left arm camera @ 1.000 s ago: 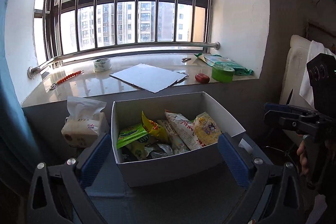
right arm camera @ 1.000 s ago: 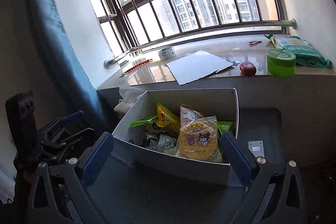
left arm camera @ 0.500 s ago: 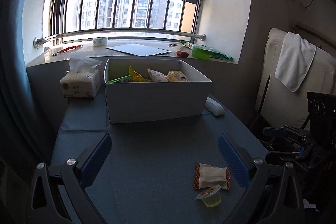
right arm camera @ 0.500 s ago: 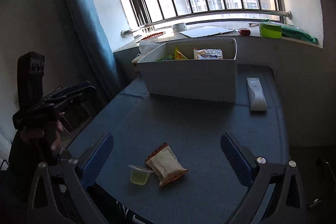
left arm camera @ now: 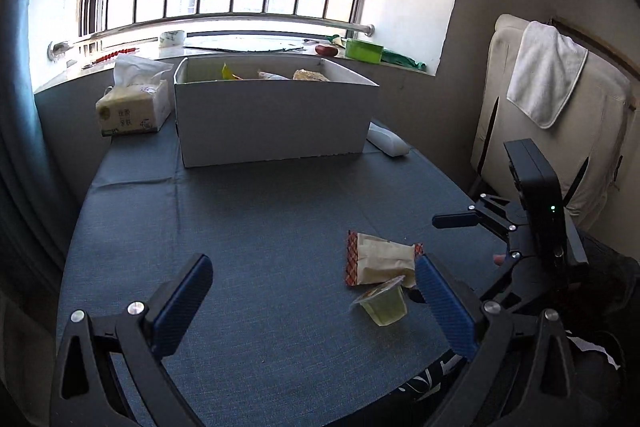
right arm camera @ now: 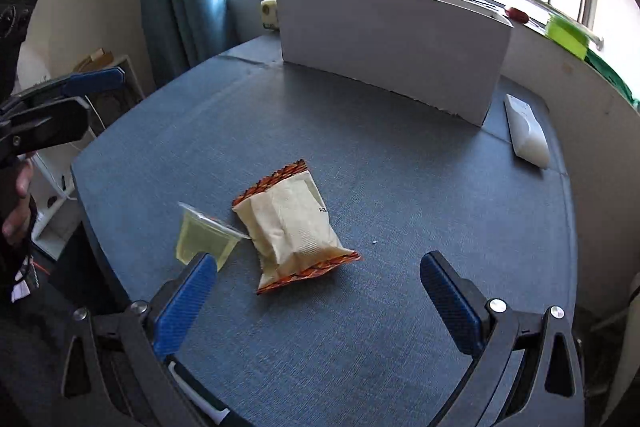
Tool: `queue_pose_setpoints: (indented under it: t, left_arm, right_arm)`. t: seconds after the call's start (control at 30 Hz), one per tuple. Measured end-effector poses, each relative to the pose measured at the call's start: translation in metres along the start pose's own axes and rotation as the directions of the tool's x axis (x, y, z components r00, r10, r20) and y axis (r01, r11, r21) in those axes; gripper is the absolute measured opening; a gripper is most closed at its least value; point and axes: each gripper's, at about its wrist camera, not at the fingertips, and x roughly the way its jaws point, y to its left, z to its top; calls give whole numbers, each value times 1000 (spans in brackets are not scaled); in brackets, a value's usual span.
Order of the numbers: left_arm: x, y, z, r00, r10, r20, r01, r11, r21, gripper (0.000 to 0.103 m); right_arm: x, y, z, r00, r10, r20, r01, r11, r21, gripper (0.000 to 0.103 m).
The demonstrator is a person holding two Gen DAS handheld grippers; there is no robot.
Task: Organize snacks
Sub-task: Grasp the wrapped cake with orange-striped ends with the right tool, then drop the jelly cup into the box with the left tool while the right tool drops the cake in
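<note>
- My left gripper [left arm camera: 312, 285] has its jaws spread wide with nothing between them; only bare blue tablecloth [left arm camera: 248, 227] lies in the gap
- The jelly cup [left arm camera: 382, 303] sits tilted just inside my left gripper's right finger, with the beige snack packet [left arm camera: 378, 263] touching it just ahead
- My right gripper [right arm camera: 314, 281] is also wide open and empty, hovering low over the cloth
- From the right wrist, the packet [right arm camera: 292, 227] lies between and just ahead of the fingertips; the cup [right arm camera: 204, 237] is at the left fingertip
- The white snack box [left arm camera: 272, 119] stands well ahead of both jaws, holding other packets
- A white remote [right arm camera: 526, 137] lies ahead and right
</note>
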Motion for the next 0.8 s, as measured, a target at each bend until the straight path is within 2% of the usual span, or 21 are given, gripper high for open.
queue_pose_setpoints:
  t: [0.13, 0.23, 0.3, 0.33, 0.37, 0.4, 0.57, 0.8]
  left_arm:
    - [5, -4, -6, 999, -18, -32, 19, 1000, 21, 103]
    - [11, -8, -9, 998, -32, -55, 34, 999, 35, 103]
    - [15, -11, -10, 997, -36, -69, 39, 998, 48, 103]
    - [16, -13, -11, 996, -43, -78, 47, 997, 56, 103]
    - [18, -15, -13, 995, -54, -87, 59, 996, 66, 103]
    - [21, -17, -13, 993, -64, -97, 71, 995, 76, 103]
    - [37, -35, -20, 982, -100, -160, 124, 981, 148, 103]
    - [72, -54, -21, 967, -89, -237, 148, 958, 247, 102]
  right_arm:
    - [23, 3, 6, 999, -1, -51, -3, 996, -90, 103]
    - [33, 0, 11, 995, 61, -74, -66, 995, -75, 103]
    - [33, 0, 14, 995, 65, -69, -70, 994, -81, 96]
    - [31, 2, 15, 996, 68, -61, -74, 993, -91, 81]
    - [28, 3, 16, 996, 76, -52, -81, 992, -99, 52]
    - [27, 4, 17, 996, 73, -49, -78, 992, -101, 46]
    - [16, 3, 11, 997, 61, -51, -65, 996, -63, 45]
    - [-35, -13, 0, 995, 61, 75, -67, 994, 82, 45]
